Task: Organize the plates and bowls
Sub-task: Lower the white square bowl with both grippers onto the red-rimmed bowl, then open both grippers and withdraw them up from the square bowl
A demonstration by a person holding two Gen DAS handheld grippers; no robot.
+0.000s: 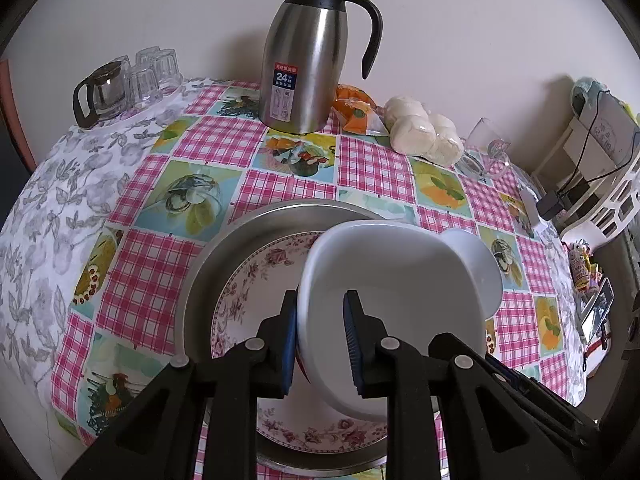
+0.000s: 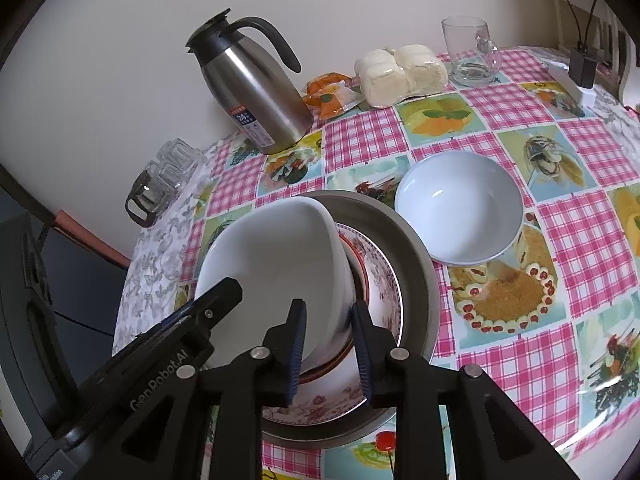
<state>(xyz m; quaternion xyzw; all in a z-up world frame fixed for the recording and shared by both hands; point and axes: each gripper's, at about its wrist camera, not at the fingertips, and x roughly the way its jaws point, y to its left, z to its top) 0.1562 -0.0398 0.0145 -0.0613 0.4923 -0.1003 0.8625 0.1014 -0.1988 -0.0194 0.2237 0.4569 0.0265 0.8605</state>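
Observation:
A white, squarish bowl (image 1: 392, 280) (image 2: 276, 256) hangs tilted over a floral plate (image 1: 256, 280) (image 2: 384, 296), which lies in a round metal tray (image 1: 208, 280) (image 2: 416, 280). My left gripper (image 1: 321, 295) is shut on the bowl's left rim, one pad outside the wall and one inside. My right gripper (image 2: 328, 305) is shut on the opposite rim in the same way. One of the left gripper's fingers (image 2: 218, 296) shows in the right wrist view. A red-brown ring shows under the bowl. A round white bowl (image 2: 460, 208) (image 1: 476, 264) sits on the cloth just right of the tray.
At the back by the wall stand a steel thermos jug (image 1: 308, 60) (image 2: 256, 92), wrapped buns (image 2: 400, 74), an orange packet (image 2: 332, 94) and a glass mug (image 2: 472, 52). A glass pot with tumblers (image 1: 120, 84) is at the back left. A white basket (image 1: 612, 200) stands beyond the table's right edge.

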